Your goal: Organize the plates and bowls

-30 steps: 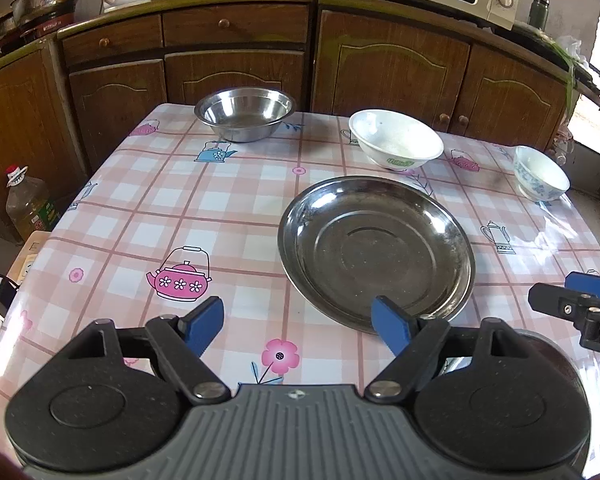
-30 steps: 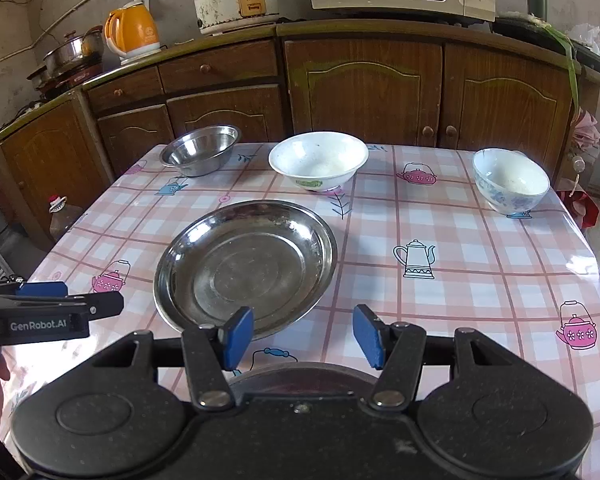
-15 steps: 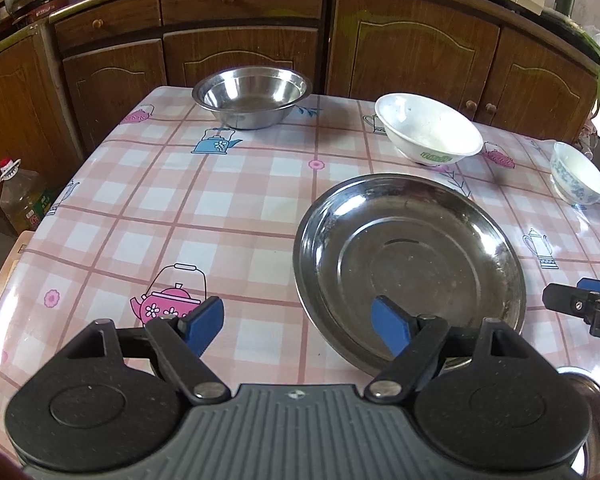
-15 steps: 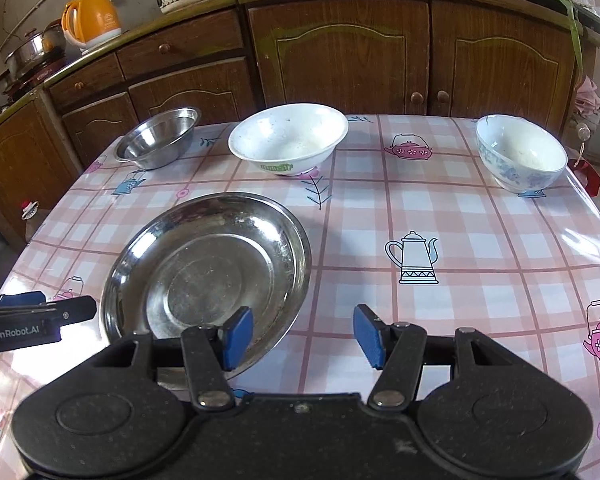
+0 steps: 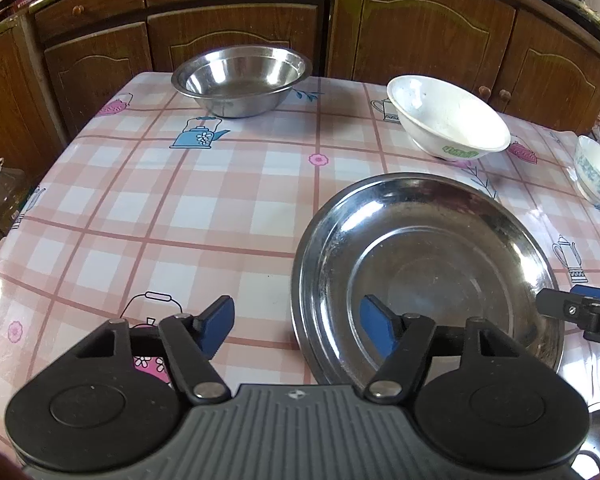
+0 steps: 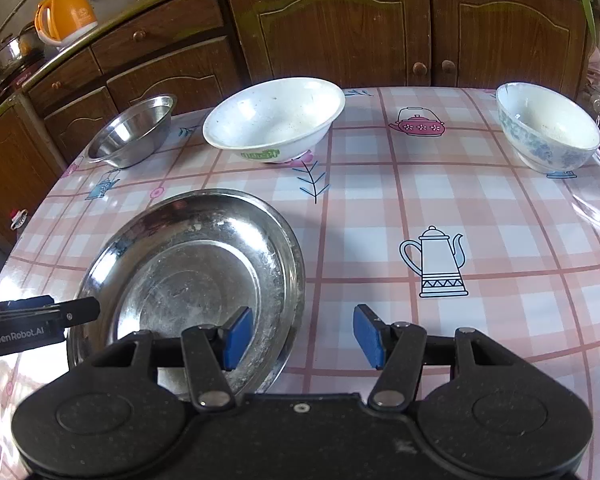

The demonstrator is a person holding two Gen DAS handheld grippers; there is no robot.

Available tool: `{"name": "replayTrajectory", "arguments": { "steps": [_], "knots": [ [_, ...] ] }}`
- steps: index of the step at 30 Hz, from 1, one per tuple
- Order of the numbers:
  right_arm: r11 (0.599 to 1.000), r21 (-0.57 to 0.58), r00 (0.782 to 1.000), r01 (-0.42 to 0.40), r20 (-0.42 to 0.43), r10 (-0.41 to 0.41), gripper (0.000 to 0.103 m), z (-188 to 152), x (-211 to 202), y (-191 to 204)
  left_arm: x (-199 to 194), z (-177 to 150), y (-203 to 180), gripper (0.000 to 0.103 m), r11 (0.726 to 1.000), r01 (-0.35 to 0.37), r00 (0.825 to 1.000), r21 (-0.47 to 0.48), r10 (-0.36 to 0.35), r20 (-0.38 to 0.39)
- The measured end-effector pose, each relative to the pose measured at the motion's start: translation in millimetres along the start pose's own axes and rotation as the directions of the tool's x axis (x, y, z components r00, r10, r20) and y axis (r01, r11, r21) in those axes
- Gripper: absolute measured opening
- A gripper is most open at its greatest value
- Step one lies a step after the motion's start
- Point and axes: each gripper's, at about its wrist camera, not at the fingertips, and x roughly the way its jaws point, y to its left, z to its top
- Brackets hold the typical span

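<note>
Setting: brown wooden kitchen cabinets [image 6: 332, 36] stood behind a table covered in a pink checked cloth [image 5: 204, 216] printed with teapots.
Step in hand: the approach to the steel plate [image 5: 424, 276]; nothing had been lifted or stacked yet, so by my reading the task was at its start.
Plate's place: it lay flat on the near middle of the table, apart from every bowl.
Left gripper [image 5: 296, 326]: its jaws had just been closing but stood apart, one finger over the cloth and the other over the plate's inside, so the near-left rim lay between them with no pad pressing on it.
Right gripper [image 6: 302, 332]: jaws apart and empty, straddling the plate's near-right rim in the same way, one pad over the metal and one over the cloth.
Next move: likely each gripper needs to drop until the thin rim sits between its pads, then close; the rim is shallow and slick, so a poor bite could slip.
Plates counted: one.
Bowls counted: three — a steel bowl [image 5: 242, 80] at the far left, a white bowl [image 6: 274, 120] at the far middle, and a blue-patterned bowl [image 6: 548, 132] at the far right, all well apart.
Also seen: an orange kettle [image 6: 66, 14] on the counter and an oil bottle [image 5: 2, 196] on the floor.
</note>
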Motion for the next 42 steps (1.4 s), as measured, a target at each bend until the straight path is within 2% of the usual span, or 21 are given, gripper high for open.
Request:
{"name": "replayTrajectory", "arguments": {
  "steps": [4,6,7,8,10,12,15,17,19,28,42],
  "knots": [
    [1.0,0.019,1.0,-0.024,-0.008,0.024,0.066,0.9,10.0,-2.5,7.0,2.8,-1.3,0.043,1.0,0.005,1.0,0.006,-0.005,-0.003],
    [0.999,0.027,0.999,-0.032,-0.012,0.033,0.063,0.5,13.2,-1.9,11.0,4.2,-0.7,0.04,1.0,0.009,1.0,0.003,-0.009,-0.009],
    [0.999,0.028,0.999,-0.04,-0.014,0.041,0.061,0.6,15.1,-1.4,14.0,5.4,-0.2,0.033,1.0,0.015,1.0,-0.002,-0.015,-0.012],
    [0.998,0.028,0.999,-0.048,-0.014,0.049,0.054,0.9,16.4,-0.2,15.8,5.7,0.5,0.03,1.0,0.018,1.0,-0.005,-0.018,-0.016],
    [0.998,0.03,0.998,-0.06,-0.014,0.06,0.047,1.2,18.2,1.8,19.5,6.5,1.4,0.024,1.0,0.025,0.999,-0.012,-0.025,-0.023],
    [0.997,0.028,0.998,-0.066,-0.013,0.067,0.038,1.4,19.8,4.2,20.7,6.9,0.4,0.023,0.999,0.034,0.999,-0.01,-0.034,-0.015],
    [0.999,0.016,0.999,-0.046,-0.004,0.046,0.035,0.7,19.3,8.5,21.1,7.9,0.9,0.022,0.999,0.039,0.999,-0.017,-0.039,-0.018],
    [0.999,0.014,0.999,-0.037,0.009,0.037,0.027,0.2,17.3,8.8,18.5,8.0,3.3,0.021,0.999,0.041,0.999,-0.03,-0.042,-0.017],
    [0.999,0.017,0.999,-0.039,0.022,0.039,0.024,1.0,13.4,8.7,13.5,8.6,4.6,0.019,0.999,0.04,0.999,-0.033,-0.04,-0.004],
    [0.999,-0.027,0.993,-0.024,0.114,0.027,0.024,13.0,-16.1,22.2,-16.0,15.9,4.4,0.018,0.999,0.036,0.997,-0.031,-0.034,0.064],
    [0.998,-0.059,0.976,-0.027,0.215,0.039,0.024,27.2,-64.5,41.6,-72.5,29.4,1.2,0.018,1.0,0.011,0.984,0.0,-0.011,0.178]
  ]
}}
